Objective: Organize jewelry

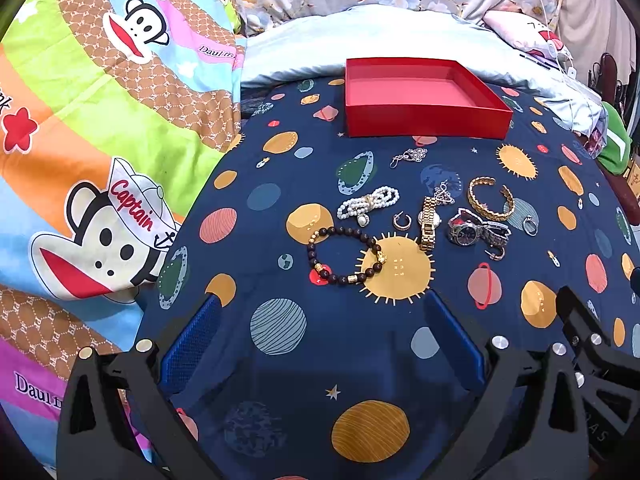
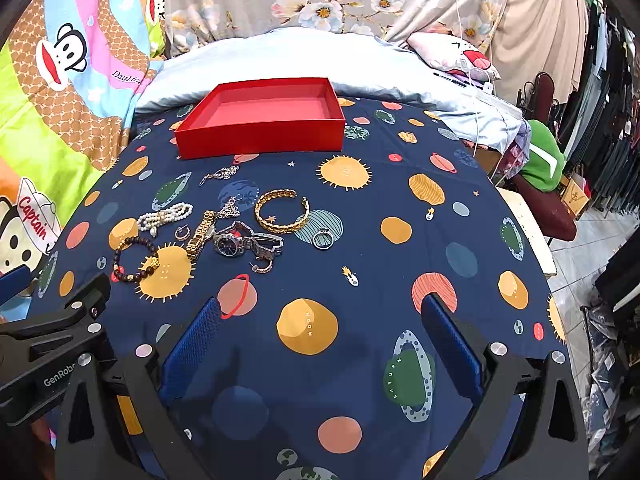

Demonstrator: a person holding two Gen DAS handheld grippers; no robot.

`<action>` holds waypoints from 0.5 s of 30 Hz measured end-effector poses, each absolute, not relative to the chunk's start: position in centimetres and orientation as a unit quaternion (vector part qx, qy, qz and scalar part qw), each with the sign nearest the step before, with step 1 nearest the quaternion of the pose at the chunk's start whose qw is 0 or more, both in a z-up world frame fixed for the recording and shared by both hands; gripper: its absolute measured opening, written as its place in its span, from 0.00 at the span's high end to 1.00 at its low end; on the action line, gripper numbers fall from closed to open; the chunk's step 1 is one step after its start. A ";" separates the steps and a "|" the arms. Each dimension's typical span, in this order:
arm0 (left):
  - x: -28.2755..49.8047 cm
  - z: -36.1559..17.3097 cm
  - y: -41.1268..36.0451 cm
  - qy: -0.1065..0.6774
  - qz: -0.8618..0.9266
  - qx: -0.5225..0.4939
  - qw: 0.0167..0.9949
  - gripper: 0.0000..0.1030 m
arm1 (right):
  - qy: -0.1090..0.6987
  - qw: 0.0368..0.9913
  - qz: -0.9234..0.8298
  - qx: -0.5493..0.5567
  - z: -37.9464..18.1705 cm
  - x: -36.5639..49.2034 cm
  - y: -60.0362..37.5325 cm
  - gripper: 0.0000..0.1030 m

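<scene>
Jaws spread wide on both grippers, jewelry near red box [image 1: 424, 98]

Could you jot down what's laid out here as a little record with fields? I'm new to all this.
Surface: planet-print bedsheet
Container: red box, open, nothing in it
Jewelry, all outside the box: bead bracelet, pearl bracelet, gold watch, silver watch, gold cuff, ring
Left hand-held gripper: open, holding nothing
Right hand-held gripper: open, holding nothing
Progress: sorting not yet begun
</scene>
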State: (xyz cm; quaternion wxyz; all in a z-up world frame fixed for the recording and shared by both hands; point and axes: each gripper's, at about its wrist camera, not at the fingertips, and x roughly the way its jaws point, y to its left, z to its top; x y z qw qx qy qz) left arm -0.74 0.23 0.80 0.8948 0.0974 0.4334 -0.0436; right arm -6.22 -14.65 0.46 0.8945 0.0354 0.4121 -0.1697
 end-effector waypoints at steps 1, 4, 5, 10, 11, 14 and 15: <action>-0.7 0.8 0.2 0.434 -0.044 0.097 0.895 0.05 | 0.413 0.894 -0.170 0.035 0.5 -6.2 -14.6 0.05; -0.7 0.6 0.4 0.436 -0.044 0.093 0.894 0.05 | 0.413 0.894 -0.170 0.035 0.5 -6.2 -14.6 0.05; -0.7 0.6 0.5 0.436 -0.044 0.093 0.894 0.05 | 0.413 0.894 -0.170 0.034 0.5 -6.2 -14.6 0.05; -0.7 0.5 0.6 0.438 -0.044 0.091 0.893 0.06 | 0.413 0.894 -0.170 0.032 0.4 -6.2 -14.5 0.05; -0.6 0.5 0.6 0.438 -0.043 0.090 0.893 0.06 | 0.413 0.894 -0.169 0.032 0.4 -6.2 -14.5 0.05; -0.6 0.4 0.6 0.439 -0.043 0.090 0.893 0.06 | 0.413 0.894 -0.169 0.032 0.5 -6.2 -14.5 0.05; -0.6 0.4 0.7 0.439 -0.043 0.090 0.893 0.06 | 0.413 0.894 -0.169 0.032 0.5 -6.2 -14.4 0.05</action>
